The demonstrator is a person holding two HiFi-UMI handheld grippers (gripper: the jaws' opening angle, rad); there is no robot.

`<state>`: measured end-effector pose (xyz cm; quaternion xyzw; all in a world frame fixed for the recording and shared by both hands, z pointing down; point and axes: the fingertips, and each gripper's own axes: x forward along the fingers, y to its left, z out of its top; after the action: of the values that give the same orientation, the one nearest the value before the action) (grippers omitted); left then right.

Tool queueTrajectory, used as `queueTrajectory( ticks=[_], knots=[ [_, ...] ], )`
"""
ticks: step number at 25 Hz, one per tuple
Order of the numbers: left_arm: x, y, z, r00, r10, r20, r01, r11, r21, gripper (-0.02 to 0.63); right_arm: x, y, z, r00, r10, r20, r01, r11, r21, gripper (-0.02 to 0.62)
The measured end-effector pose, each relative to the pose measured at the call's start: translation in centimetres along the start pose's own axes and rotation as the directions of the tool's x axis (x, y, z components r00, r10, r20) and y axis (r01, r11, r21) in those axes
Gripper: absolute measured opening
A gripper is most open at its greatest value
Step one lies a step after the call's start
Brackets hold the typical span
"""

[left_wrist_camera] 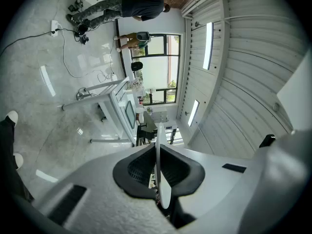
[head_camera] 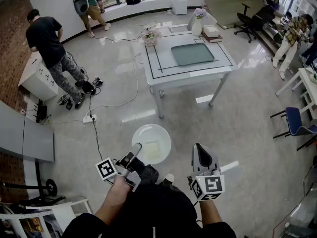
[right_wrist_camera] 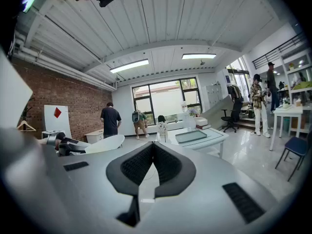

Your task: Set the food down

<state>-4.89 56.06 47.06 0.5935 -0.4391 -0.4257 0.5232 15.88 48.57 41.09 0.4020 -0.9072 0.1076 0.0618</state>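
Observation:
In the head view a white plate (head_camera: 151, 144) hangs low over the floor in front of me, with a pale yellowish slice of food (head_camera: 151, 148) lying on it. My left gripper (head_camera: 136, 147) is shut on the plate's near-left rim. The left gripper view shows that rim edge-on as the plate (left_wrist_camera: 163, 189) stands pinched in my left gripper (left_wrist_camera: 157, 146). My right gripper (head_camera: 200, 153) floats to the plate's right, shut with nothing in it, its tips met in its own view (right_wrist_camera: 152, 145). There the plate (right_wrist_camera: 100, 144) shows at the left. A white table (head_camera: 218, 66) carrying a grey-green tray (head_camera: 193, 53) stands ahead.
On the table are flowers (head_camera: 149, 35), a vase (head_camera: 197, 25) and stacked books (head_camera: 212, 32). Cables and a power strip (head_camera: 89, 118) lie on the floor at left. People stand at far left (head_camera: 49, 48), back (head_camera: 91, 6) and right (head_camera: 292, 33). A blue chair (head_camera: 297, 123) is at right.

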Motion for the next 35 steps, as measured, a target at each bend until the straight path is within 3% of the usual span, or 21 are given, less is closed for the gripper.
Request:
queueTrajectory(
  ticks=[22,35],
  knots=[
    [1.2,0.5,-0.6,1.0,0.012,-0.002,-0.012,1.0,-0.015,0.021,-0.4,-0.4,-1.4,0.999,0.031,-0.013,-0.031,0.998,0.047,0.012],
    [7.7,2.1,1.1,0.999,0.021,-0.032,-0.022,0.999,-0.041,0.021,4.6,-3.8,-1.0,0.999,0.022,-0.043,-0.02,0.999,0.045,0.012]
  ],
)
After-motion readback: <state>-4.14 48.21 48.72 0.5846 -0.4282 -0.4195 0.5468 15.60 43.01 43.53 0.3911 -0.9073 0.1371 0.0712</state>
